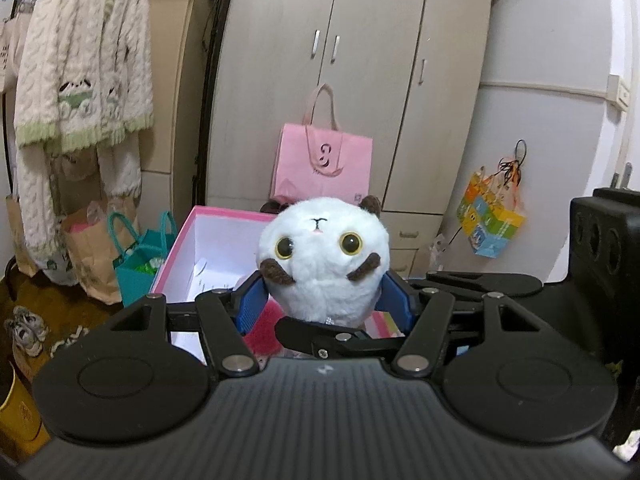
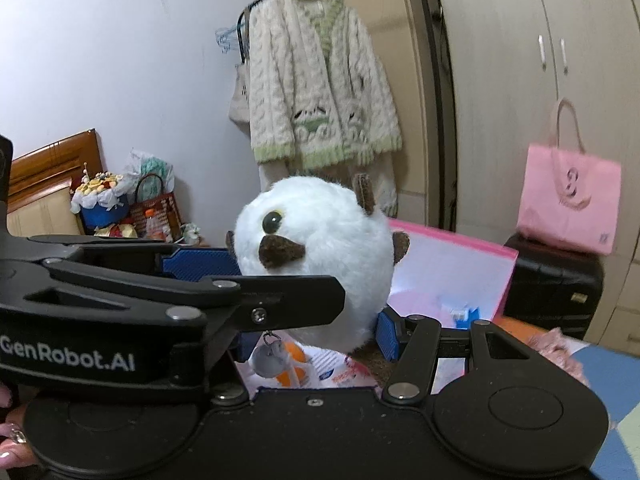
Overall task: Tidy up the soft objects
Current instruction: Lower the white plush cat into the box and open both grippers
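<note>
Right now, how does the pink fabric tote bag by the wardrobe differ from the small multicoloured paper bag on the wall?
The pink fabric tote bag is nearly plain pink; the small multicoloured paper bag shows orange, green, blue and yellow blocks. The tote bag stands upright against the beige wardrobe; the paper bag hangs tilted on the white wall. The tote bag looks larger than the paper bag. Both have handles.

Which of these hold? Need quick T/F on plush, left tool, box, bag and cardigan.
1. The left tool clamps the white plush between its blue pads. True.
2. The pink box is shut. False: it is open, its white inside showing.
3. A pink bag stands in front of the wardrobe. True.
4. The knit cardigan lies in the box. False: it hangs up, left of the wardrobe.
</note>
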The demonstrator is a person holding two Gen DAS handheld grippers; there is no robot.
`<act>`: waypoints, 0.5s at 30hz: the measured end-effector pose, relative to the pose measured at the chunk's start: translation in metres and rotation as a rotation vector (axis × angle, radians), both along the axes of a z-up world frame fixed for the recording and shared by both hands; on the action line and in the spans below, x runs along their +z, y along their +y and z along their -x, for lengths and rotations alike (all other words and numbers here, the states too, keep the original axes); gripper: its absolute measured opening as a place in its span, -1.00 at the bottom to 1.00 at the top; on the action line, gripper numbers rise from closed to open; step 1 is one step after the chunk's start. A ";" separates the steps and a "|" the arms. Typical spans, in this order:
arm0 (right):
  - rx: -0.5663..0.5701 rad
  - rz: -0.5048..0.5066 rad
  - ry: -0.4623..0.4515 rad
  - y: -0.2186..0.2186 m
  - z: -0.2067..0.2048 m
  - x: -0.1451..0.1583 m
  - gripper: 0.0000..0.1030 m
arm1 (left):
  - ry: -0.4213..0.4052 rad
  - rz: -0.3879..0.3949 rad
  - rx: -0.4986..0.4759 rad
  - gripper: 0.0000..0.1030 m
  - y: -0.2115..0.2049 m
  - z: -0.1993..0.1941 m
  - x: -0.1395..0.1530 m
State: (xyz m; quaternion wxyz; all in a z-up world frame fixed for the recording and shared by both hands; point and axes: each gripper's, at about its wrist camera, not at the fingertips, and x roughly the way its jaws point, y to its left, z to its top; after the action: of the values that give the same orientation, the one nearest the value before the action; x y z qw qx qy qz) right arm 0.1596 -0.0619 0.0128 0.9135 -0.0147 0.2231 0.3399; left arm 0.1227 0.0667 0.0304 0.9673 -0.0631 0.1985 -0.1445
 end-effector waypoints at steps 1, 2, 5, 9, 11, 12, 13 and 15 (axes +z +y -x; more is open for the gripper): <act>-0.004 -0.005 0.013 0.000 -0.002 -0.005 0.22 | 0.015 0.002 0.002 0.18 0.000 -0.003 -0.004; -0.008 -0.007 0.023 0.000 -0.004 -0.009 0.22 | 0.030 0.002 0.003 0.18 0.001 -0.006 -0.008; -0.017 0.028 0.049 0.003 -0.010 -0.020 0.22 | 0.078 0.009 -0.007 0.17 0.002 -0.016 -0.019; -0.035 0.092 0.069 0.007 -0.017 -0.027 0.22 | 0.128 0.042 -0.022 0.17 0.006 -0.028 -0.028; -0.039 0.111 0.079 0.008 -0.021 -0.029 0.22 | 0.144 0.052 -0.026 0.17 0.008 -0.033 -0.031; -0.040 0.120 0.082 0.009 -0.022 -0.030 0.22 | 0.149 0.054 -0.026 0.17 0.008 -0.034 -0.033; -0.044 0.131 0.083 0.009 -0.022 -0.031 0.23 | 0.154 0.057 -0.026 0.17 0.009 -0.035 -0.034; -0.050 0.152 0.080 0.010 -0.025 -0.031 0.28 | 0.163 0.064 -0.027 0.17 0.010 -0.036 -0.036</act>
State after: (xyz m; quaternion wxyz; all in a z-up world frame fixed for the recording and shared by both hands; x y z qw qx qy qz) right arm 0.1845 -0.0523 -0.0185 0.9082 -0.0649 0.2850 0.2994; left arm 0.1589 0.0764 -0.0059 0.9435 -0.1027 0.2726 -0.1581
